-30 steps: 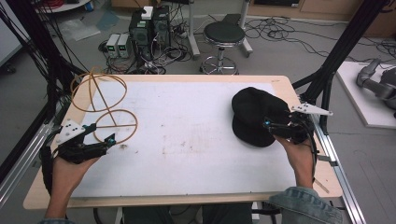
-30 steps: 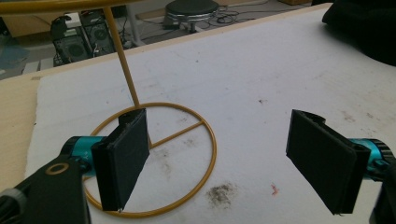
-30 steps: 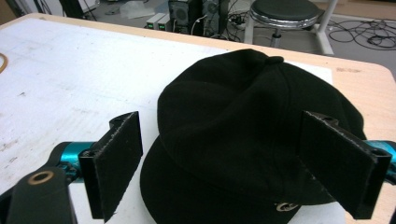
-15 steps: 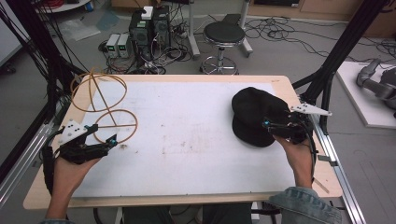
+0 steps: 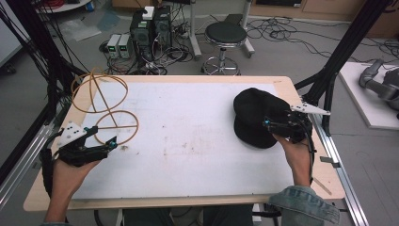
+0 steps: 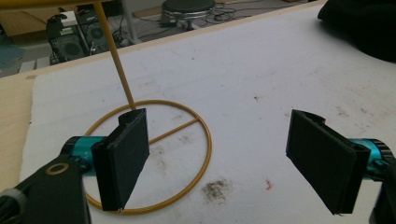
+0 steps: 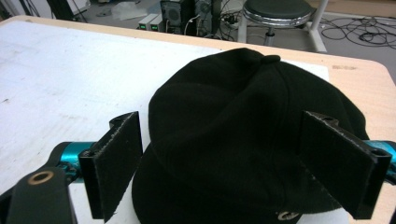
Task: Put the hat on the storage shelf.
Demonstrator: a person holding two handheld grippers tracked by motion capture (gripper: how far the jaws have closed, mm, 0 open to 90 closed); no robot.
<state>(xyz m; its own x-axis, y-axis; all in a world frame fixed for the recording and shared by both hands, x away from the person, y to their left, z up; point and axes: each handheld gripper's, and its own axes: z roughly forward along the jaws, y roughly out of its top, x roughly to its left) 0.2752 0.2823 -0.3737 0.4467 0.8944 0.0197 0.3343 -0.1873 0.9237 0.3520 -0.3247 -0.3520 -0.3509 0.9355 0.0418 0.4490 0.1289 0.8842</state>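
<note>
On the table (image 5: 188, 197) a mat (image 5: 188, 141) covers most of the top, leaving bare edges on every side. The wire stand (image 5: 101, 110) sits at the mat's far left, its flat ring base lying on the mat and its upper hoop rising behind that, toward the far edge. The left gripper (image 5: 106, 145) is at the near side of the base ring, its jaws spread, one of them over the ring's rim, though whether it touches is hard to tell. The cap (image 5: 256, 115) lies on the mat at the far right, well apart from the stand. The right gripper (image 5: 269, 126) is at the cap's near right edge, its jaws apart on either side of the cap. Beyond the table's far edge stand a stool (image 5: 226, 35) and, left of it, computer cases (image 5: 150, 28) on the floor.
</note>
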